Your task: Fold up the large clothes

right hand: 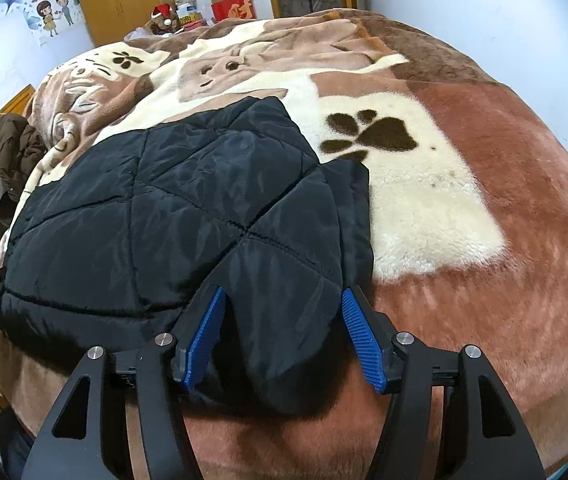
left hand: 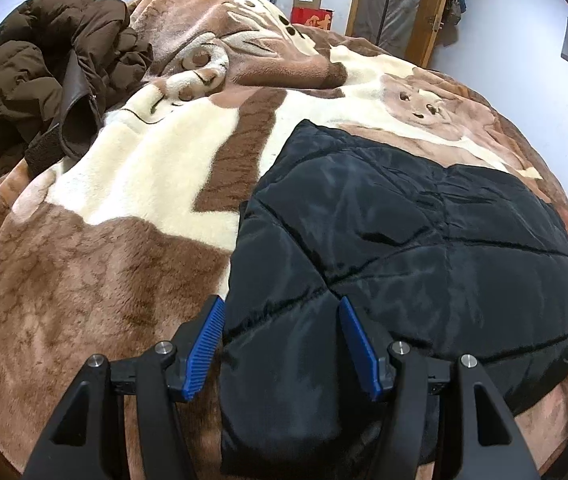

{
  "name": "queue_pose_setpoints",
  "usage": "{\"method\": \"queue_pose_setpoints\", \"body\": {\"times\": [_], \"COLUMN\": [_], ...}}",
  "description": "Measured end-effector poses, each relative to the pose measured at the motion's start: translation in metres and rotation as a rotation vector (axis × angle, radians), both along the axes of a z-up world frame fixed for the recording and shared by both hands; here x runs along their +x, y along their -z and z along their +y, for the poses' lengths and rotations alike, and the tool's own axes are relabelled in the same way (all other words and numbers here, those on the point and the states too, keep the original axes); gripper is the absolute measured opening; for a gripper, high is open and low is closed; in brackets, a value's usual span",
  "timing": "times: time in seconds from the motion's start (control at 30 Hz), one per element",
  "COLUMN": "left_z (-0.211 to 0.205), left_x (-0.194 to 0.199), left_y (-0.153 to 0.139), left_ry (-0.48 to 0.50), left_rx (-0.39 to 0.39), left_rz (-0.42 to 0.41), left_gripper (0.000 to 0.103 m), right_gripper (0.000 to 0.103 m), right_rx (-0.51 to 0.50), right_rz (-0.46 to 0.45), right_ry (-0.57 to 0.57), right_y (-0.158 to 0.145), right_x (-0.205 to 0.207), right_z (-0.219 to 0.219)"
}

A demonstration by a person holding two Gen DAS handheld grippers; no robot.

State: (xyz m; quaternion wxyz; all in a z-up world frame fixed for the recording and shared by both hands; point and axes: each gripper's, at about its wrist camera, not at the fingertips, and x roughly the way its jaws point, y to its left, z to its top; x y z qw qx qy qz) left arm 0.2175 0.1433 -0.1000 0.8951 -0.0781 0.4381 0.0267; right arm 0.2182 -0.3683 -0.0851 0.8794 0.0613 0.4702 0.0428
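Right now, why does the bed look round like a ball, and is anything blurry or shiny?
Both wrist views: lens curvature bulges the blanket and darkens corners. Left view: soft sheen on the black jacket. Right view: shadow under its near edge; nothing notably blurred.

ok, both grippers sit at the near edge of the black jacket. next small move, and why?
Probably close both on that near edge. The left gripper and right gripper each straddle a near corner of the black quilted jacket, jaws apart and pads not pressing the fabric. It lies partly folded on the blanket, so another fold needs a grip first.
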Motion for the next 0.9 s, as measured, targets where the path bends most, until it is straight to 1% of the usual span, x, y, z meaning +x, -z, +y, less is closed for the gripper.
{"method": "queue_pose_setpoints", "body": {"times": [0.07, 0.1, 0.27, 0.3, 0.37, 0.57, 0.63, 0.77, 0.87, 0.9], "left_z": [0.003, 0.007, 0.027, 0.028, 0.024, 0.002, 0.000, 0.012, 0.028, 0.032], "left_x": [0.006, 0.009, 0.028, 0.033, 0.040, 0.064, 0.068, 0.063, 0.049, 0.045], "left_y": [0.003, 0.005, 0.021, 0.025, 0.032, 0.038, 0.040, 0.036, 0.026, 0.027], "left_ry": [0.002, -0.001, -0.015, -0.008, 0.008, 0.050, 0.059, 0.062, 0.037, 0.034], "left_rx": [-0.003, -0.012, -0.118, -0.131, -0.147, -0.150, -0.154, -0.199, -0.240, -0.249], "left_rz": [0.001, 0.003, 0.025, 0.036, 0.050, 0.062, 0.066, 0.060, 0.029, 0.031], "left_gripper": [0.064, 0.068, 0.079, 0.080, 0.080, 0.080, 0.080, 0.081, 0.081, 0.083], "right_gripper": [0.063, 0.064, 0.068, 0.068, 0.072, 0.073, 0.075, 0.078, 0.078, 0.078], "right_rx": [0.007, 0.009, 0.057, 0.071, 0.095, 0.154, 0.180, 0.244, 0.298, 0.310], "right_rz": [0.011, 0.014, 0.032, 0.040, 0.054, 0.077, 0.083, 0.101, 0.118, 0.122], "right_ry": [-0.001, -0.001, 0.025, 0.032, 0.047, 0.060, 0.063, 0.067, 0.069, 0.065], "right_y": [0.005, 0.006, 0.016, 0.019, 0.023, 0.035, 0.039, 0.047, 0.050, 0.050], "right_x": [0.006, 0.008, 0.021, 0.024, 0.029, 0.038, 0.039, 0.042, 0.045, 0.044], "right_z": [-0.001, -0.002, -0.013, -0.016, -0.021, -0.035, -0.039, -0.045, -0.050, -0.051]}}
